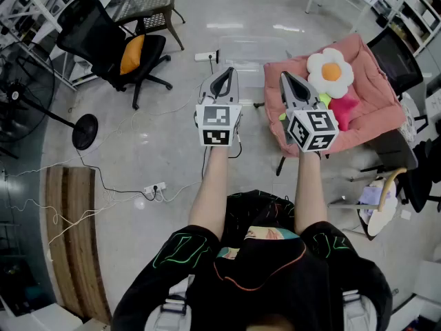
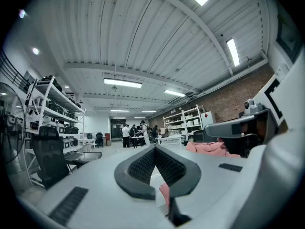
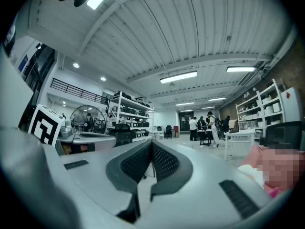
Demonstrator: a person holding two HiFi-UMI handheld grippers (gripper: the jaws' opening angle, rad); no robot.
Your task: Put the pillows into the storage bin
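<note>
A white egg-shaped pillow (image 1: 331, 72) with an orange centre lies on a pink cushioned seat (image 1: 375, 95), beside a magenta pillow (image 1: 345, 110) and a yellow-green one (image 1: 324, 100). A clear storage bin (image 1: 251, 50) stands on the floor just ahead of both grippers. My left gripper (image 1: 223, 72) is held level over the floor, shut and empty; its jaws meet in the left gripper view (image 2: 153, 149). My right gripper (image 1: 286, 76) is level at the seat's left edge, short of the pillows, shut with nothing in it (image 3: 151, 144).
A black office chair (image 1: 117, 43) with an orange cushion stands at the left, a fan base (image 1: 84, 131) and a power strip (image 1: 153, 188) with cables lie on the floor. Another black chair (image 1: 396, 57) is behind the seat. People (image 2: 133, 133) stand far off.
</note>
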